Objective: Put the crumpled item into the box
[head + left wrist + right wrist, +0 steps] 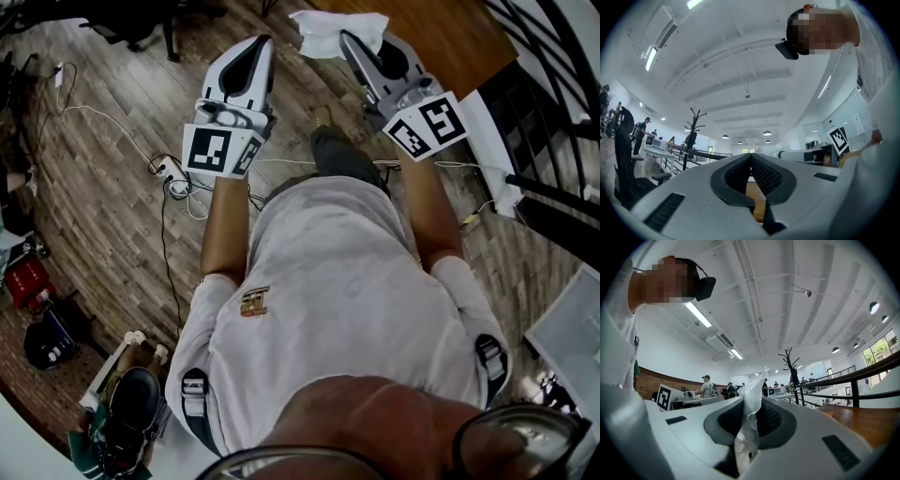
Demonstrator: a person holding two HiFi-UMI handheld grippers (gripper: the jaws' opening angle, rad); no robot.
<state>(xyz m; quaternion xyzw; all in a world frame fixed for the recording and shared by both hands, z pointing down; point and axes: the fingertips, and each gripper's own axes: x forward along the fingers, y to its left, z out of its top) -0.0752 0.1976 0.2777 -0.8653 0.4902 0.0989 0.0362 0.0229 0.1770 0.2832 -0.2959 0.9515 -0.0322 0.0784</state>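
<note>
Near the wooden worktop point(441, 33), the jaws of the right gripper point(349, 39) pinch only a thin fold of the crumpled item point(330, 28), so a jolt could free it. The jaws of the left gripper point(266, 45) are pressed together, empty.

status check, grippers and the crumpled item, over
Left gripper shut, empty. Right gripper shut on crumpled white item. Box not in view.
</note>
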